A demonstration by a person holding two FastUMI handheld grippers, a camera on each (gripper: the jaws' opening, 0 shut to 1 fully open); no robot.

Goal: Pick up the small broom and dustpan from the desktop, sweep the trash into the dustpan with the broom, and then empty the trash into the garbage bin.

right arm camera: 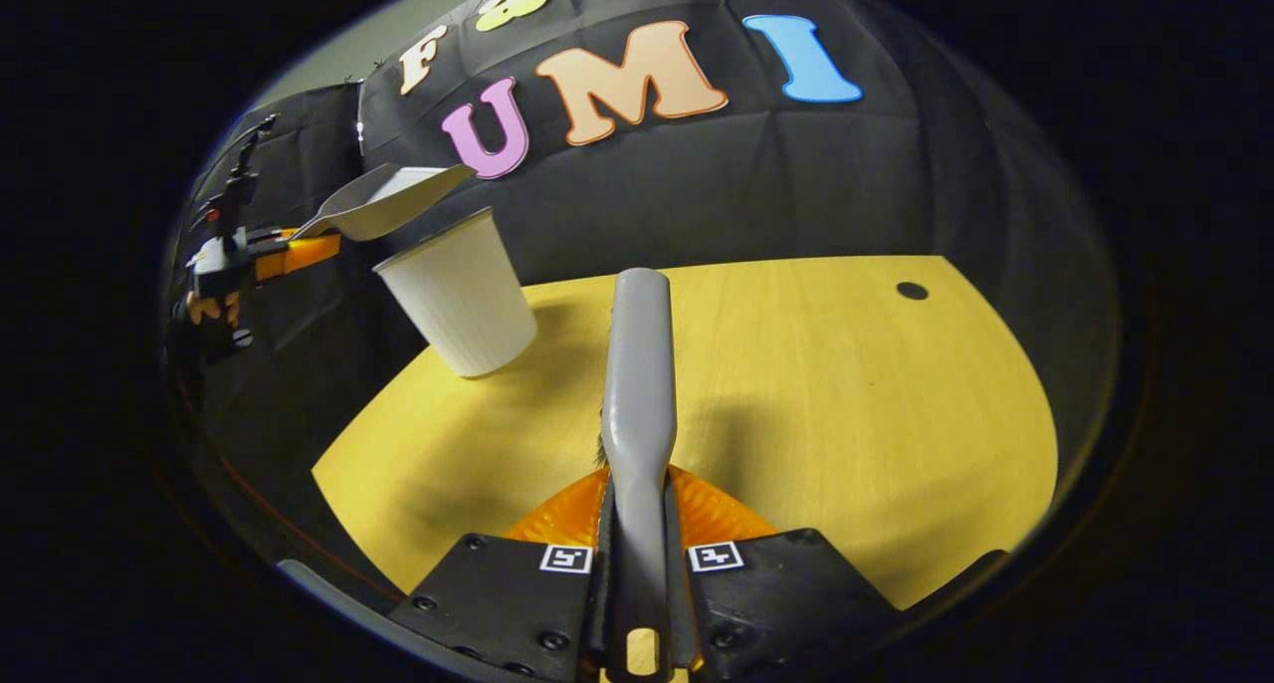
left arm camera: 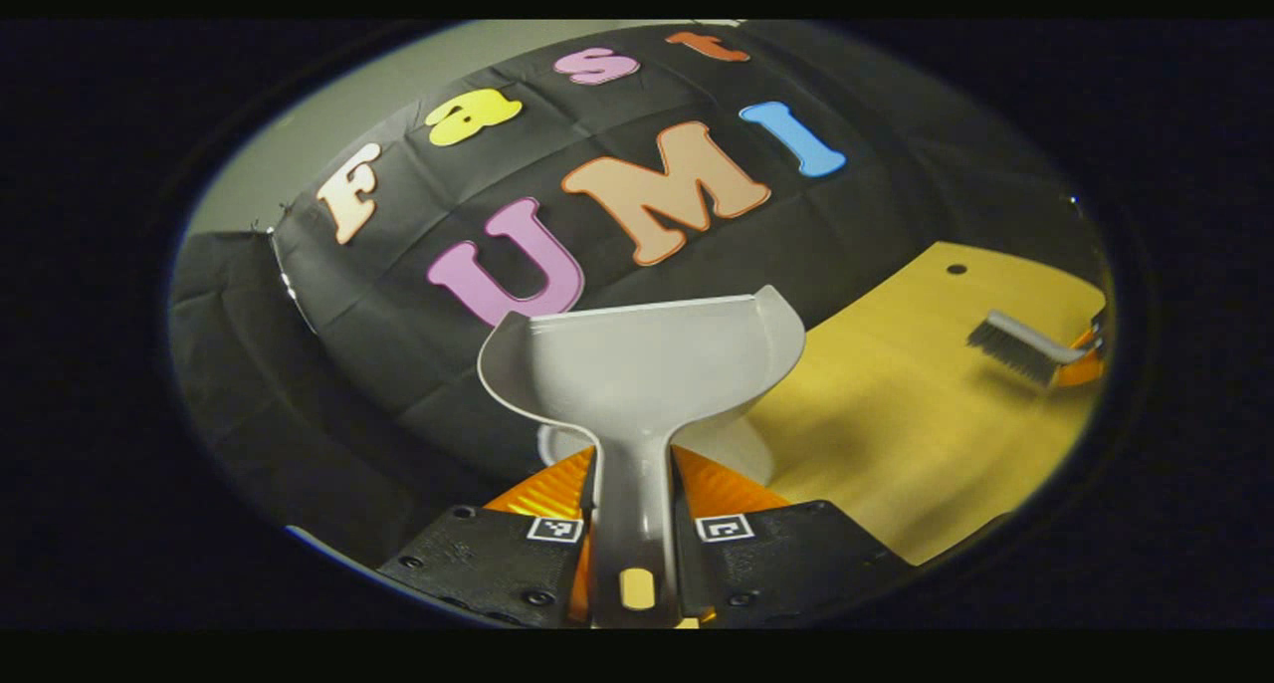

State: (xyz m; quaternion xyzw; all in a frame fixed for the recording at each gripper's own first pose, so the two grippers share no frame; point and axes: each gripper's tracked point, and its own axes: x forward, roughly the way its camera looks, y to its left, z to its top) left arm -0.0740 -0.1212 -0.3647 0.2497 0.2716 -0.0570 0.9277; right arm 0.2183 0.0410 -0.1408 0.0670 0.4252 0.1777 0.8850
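The left gripper (left arm camera: 634,509) pinches the dustpan (left arm camera: 642,359) above the bin's (right arm camera: 460,295) rim; the right gripper (right arm camera: 637,524) clamps the broom (right arm camera: 637,384) over open desktop (right arm camera: 846,394).

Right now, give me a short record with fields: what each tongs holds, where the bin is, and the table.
left tongs: shut on the dustpan handle, pan raised above the bin
right tongs: shut on the broom handle, over the table
bin: white ribbed cup, upright at the table's edge
table: yellow wood, small dark hole near the far edge
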